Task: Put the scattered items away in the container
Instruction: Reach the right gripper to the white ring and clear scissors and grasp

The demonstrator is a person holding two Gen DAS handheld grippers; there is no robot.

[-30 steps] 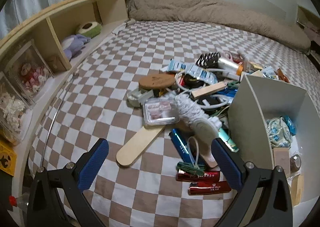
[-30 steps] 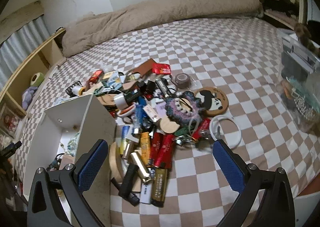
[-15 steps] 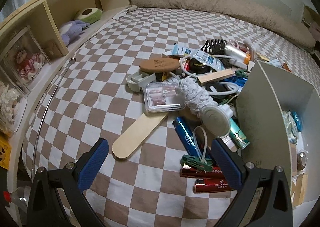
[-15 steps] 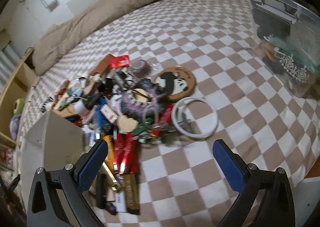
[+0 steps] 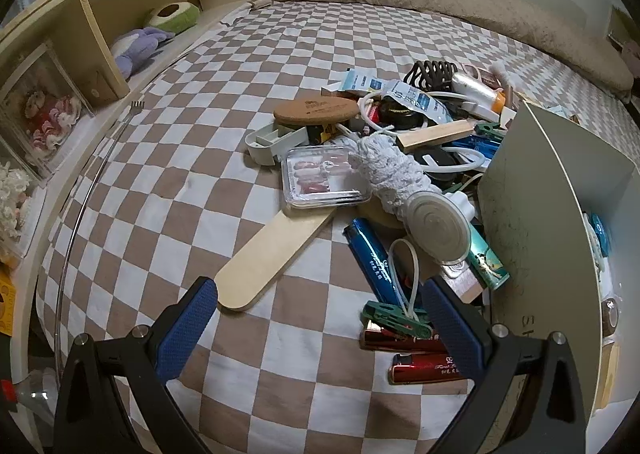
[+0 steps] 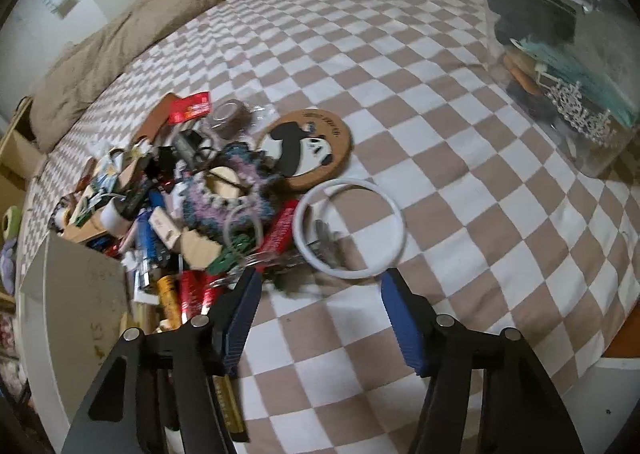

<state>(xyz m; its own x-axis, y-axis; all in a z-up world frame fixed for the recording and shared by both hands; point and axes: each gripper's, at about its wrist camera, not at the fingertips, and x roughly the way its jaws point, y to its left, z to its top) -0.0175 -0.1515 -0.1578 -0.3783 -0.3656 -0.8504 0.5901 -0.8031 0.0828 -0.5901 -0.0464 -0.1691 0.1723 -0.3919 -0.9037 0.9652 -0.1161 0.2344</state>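
Two claws over checkered bed, right gripper (image 6: 320,304) closing empty just below white ring (image 6: 347,228), left gripper (image 5: 320,318) wide open.

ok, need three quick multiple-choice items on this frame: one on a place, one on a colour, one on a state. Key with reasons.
1. The white ring lies:
A. on the bedspread, right of the pile
B. in the white box
C. on the shelf

2. The pads on the fingers are:
A. red
B. blue
C. green

3. Between the right gripper's fingers is:
A. the ring, clamped
B. a lighter
C. nothing

Key: 1 A, it rests on the checks beside the panda coaster. 2 B, both pads show blue. 3 C, the fingers are closing with only bedspread between them.
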